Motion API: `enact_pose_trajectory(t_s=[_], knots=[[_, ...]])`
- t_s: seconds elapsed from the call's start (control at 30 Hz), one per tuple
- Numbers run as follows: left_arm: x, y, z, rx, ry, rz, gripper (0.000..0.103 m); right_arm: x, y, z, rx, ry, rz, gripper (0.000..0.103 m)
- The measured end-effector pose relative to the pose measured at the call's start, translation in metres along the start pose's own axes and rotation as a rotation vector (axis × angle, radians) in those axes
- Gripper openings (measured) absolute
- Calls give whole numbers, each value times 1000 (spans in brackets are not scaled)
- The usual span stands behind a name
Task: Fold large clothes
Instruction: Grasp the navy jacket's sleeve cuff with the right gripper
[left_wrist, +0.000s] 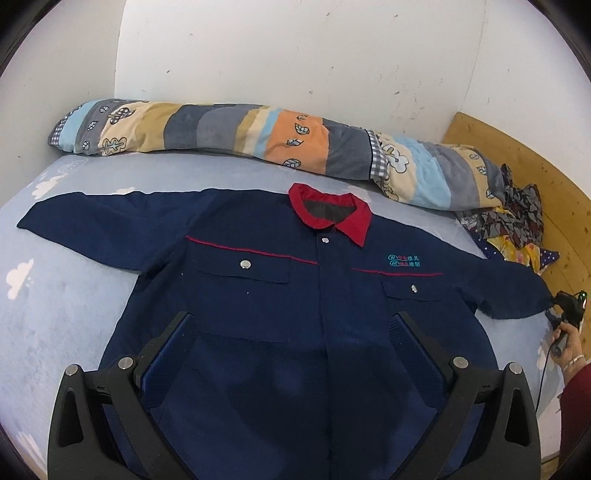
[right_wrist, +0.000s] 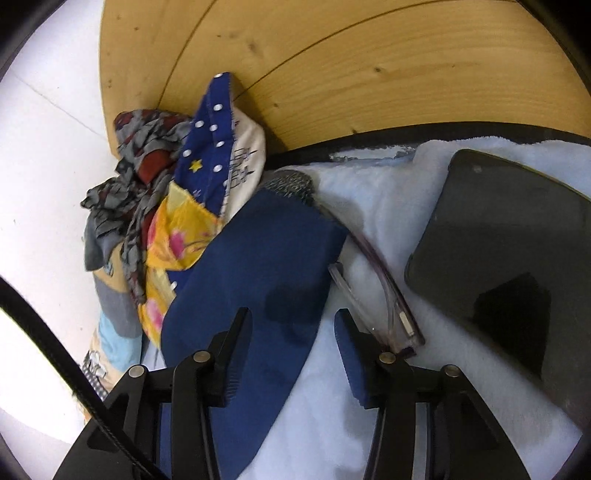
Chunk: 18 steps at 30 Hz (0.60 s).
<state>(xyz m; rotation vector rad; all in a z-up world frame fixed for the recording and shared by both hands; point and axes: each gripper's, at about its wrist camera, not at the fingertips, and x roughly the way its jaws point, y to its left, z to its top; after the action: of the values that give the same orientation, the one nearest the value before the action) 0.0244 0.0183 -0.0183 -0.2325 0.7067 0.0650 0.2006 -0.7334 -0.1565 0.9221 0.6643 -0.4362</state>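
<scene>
Left wrist view: the navy work jacket (left_wrist: 295, 295) lies flat, front up, on the light-blue bed sheet (left_wrist: 66, 295), red collar (left_wrist: 330, 214) toward the rolled quilt (left_wrist: 258, 136). The left gripper (left_wrist: 291, 332) hovers over the jacket's hem with its jaws spread wide and nothing in them. The right gripper (left_wrist: 565, 306) sits at the jacket's far sleeve end.

Right wrist view: the right gripper (right_wrist: 291, 332) is half open, the sleeve cuff (right_wrist: 258, 266) running lengthwise ahead between its fingers, not pinched. Eyeglasses (right_wrist: 373, 284) and a dark phone (right_wrist: 498, 240) lie just beside the cuff. The right hand is nearer this sleeve.
</scene>
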Motion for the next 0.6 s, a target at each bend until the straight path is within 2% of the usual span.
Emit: enact_pose_trajectory(t_s=[0.17, 0.2, 0.23, 0.27, 0.43, 0.6], knots=[[2, -7, 1, 24, 10, 0, 103, 19, 15, 7, -56, 10, 54, 51], [2, -9, 1, 31, 10, 2, 103, 20, 19, 8, -78, 15, 57, 43], [3, -10, 1, 38, 9, 7, 103, 17, 21, 8, -92, 6, 62, 20], [3, -11, 1, 42, 6, 10, 103, 10, 23, 8, -106, -13, 85, 14], [-6, -4, 2, 22, 10, -5, 103, -36, 42, 3, -195, -98, 164, 12], [-15, 2, 4, 9, -10, 14, 103, -75, 76, -1, -248, -131, 240, 12]])
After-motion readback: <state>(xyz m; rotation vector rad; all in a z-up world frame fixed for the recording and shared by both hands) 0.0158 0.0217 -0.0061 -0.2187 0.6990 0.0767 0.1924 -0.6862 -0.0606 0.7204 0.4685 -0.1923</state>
